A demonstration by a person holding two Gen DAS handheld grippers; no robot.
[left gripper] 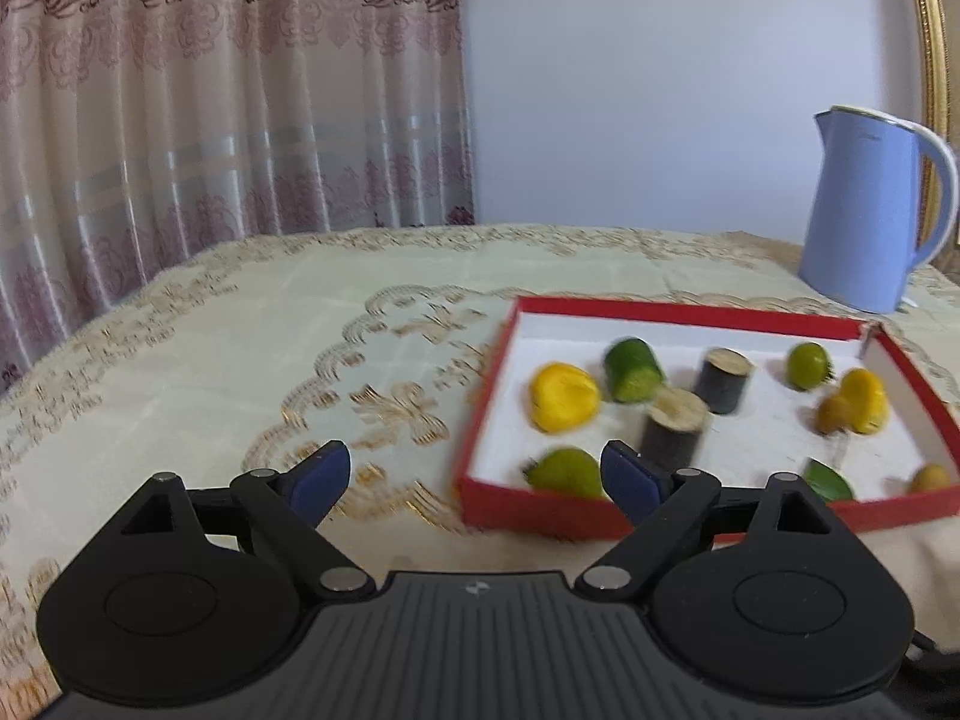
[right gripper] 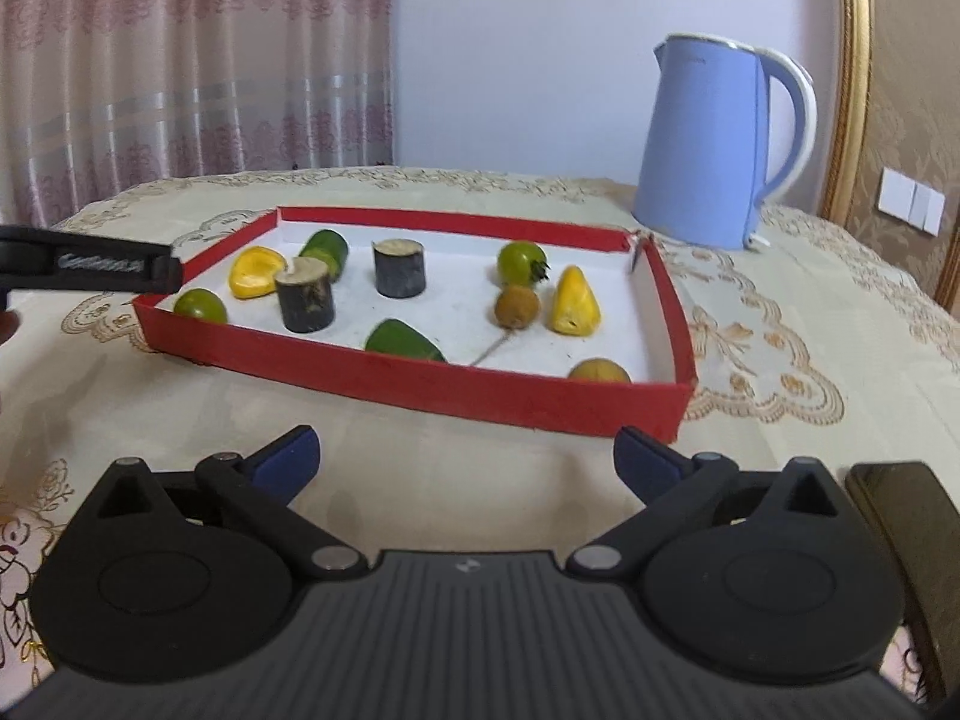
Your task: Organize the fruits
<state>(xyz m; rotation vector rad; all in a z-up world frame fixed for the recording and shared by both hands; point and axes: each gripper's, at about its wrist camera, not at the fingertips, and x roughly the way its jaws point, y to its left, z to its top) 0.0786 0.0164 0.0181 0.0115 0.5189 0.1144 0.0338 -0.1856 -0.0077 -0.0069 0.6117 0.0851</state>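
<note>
Two tools, left tool (left gripper: 475, 481) and right tool (right gripper: 465, 459), hover spread and empty at 6 o'clock of the red tray (right gripper: 420, 387) on the tabletop (right gripper: 780, 420); fruit pieces (right gripper: 575, 302) lie scattered inside, all within reach.

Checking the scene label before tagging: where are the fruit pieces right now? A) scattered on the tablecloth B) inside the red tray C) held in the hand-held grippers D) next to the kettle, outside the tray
B: every piece, such as the yellow piece and the dark cylinders, lies inside the red tray, while the right hand-held gripper and the left hand-held gripper are both open and empty.
</note>
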